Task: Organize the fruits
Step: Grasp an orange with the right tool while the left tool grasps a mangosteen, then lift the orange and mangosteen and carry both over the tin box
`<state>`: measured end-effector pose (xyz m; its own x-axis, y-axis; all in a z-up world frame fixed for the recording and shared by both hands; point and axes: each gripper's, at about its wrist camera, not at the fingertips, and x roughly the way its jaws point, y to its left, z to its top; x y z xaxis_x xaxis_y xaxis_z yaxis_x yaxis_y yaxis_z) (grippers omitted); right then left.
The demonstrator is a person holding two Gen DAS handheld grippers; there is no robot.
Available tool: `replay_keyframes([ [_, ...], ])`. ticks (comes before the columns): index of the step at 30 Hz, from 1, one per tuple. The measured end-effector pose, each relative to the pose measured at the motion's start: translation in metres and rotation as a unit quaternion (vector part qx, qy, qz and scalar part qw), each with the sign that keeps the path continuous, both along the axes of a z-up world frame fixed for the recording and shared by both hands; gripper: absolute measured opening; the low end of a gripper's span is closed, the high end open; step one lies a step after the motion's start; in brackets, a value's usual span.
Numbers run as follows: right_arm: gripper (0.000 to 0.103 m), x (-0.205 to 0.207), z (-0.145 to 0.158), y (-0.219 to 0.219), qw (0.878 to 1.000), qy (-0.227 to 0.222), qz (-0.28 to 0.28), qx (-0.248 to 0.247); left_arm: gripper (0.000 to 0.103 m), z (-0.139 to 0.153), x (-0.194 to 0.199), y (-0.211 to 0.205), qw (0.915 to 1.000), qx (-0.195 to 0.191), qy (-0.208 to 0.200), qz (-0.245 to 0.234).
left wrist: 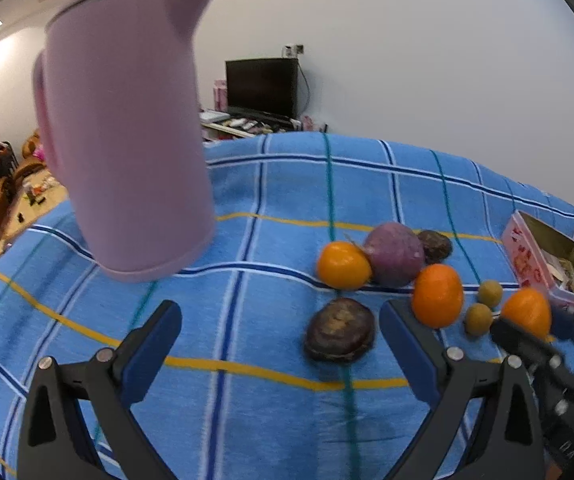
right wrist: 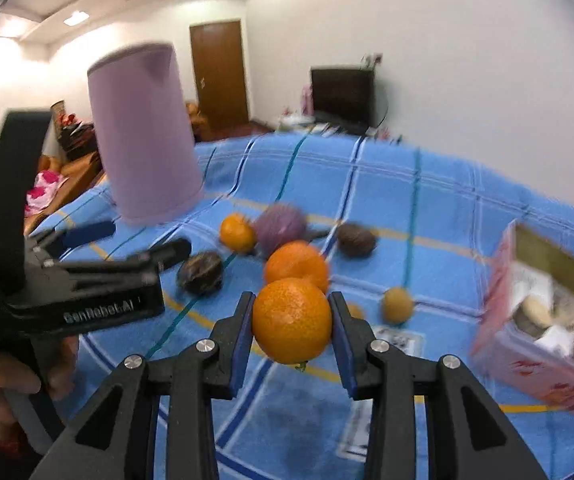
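Note:
My right gripper [right wrist: 292,320] is shut on an orange tangerine [right wrist: 292,321], held above the blue checked cloth [right wrist: 467,208]; it also shows in the left wrist view [left wrist: 527,312]. My left gripper [left wrist: 281,318] is open and empty, low over the cloth, and shows in the right wrist view [right wrist: 143,244]. On the cloth lie two more tangerines [left wrist: 343,265] [left wrist: 437,295], a purple fruit [left wrist: 394,254], two dark brown fruits [left wrist: 340,330] [left wrist: 435,246] and two small tan fruits [left wrist: 490,293] [left wrist: 478,319].
A tall pink kettle [left wrist: 127,128] stands at the left of the cloth. A pink open box [right wrist: 543,320] with things inside sits at the right edge. A printed card [right wrist: 399,338] lies on the cloth. A TV [left wrist: 262,86] and furniture stand behind.

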<state>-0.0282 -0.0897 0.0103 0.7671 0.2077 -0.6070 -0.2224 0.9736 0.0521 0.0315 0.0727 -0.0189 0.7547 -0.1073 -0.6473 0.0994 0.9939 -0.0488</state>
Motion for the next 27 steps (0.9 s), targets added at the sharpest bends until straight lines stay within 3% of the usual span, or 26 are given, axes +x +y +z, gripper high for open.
replay_keyframes([
  [9, 0.038, -0.005, 0.012, -0.008, 0.999, -0.032, -0.02, -0.01, 0.085, -0.015, 0.017, -0.027, 0.9976, 0.015, 0.061, -0.029],
  [14, 0.039, -0.007, 0.014, -0.014, 0.999, -0.032, -0.024, -0.002, 0.067, -0.027, 0.027, -0.029, 0.994, 0.02, 0.103, -0.03],
  [18, 0.039, -0.006, 0.014, -0.012, 0.999, -0.03, -0.023, 0.0, 0.066, -0.027, 0.027, -0.034, 0.9939, 0.03, 0.101, -0.03],
  [20, 0.039, -0.005, 0.013, -0.012, 0.999, -0.03, -0.023, -0.001, 0.052, -0.026, 0.025, -0.034, 0.9941, 0.026, 0.099, -0.037],
  [22, 0.038, -0.006, 0.013, -0.011, 0.999, -0.032, -0.024, -0.001, 0.045, -0.025, 0.024, -0.035, 0.9942, 0.021, 0.096, -0.044],
  [27, 0.039, -0.005, 0.013, -0.013, 0.999, -0.038, -0.029, -0.005, 0.045, -0.021, 0.02, -0.029, 0.9956, 0.015, 0.087, -0.032],
])
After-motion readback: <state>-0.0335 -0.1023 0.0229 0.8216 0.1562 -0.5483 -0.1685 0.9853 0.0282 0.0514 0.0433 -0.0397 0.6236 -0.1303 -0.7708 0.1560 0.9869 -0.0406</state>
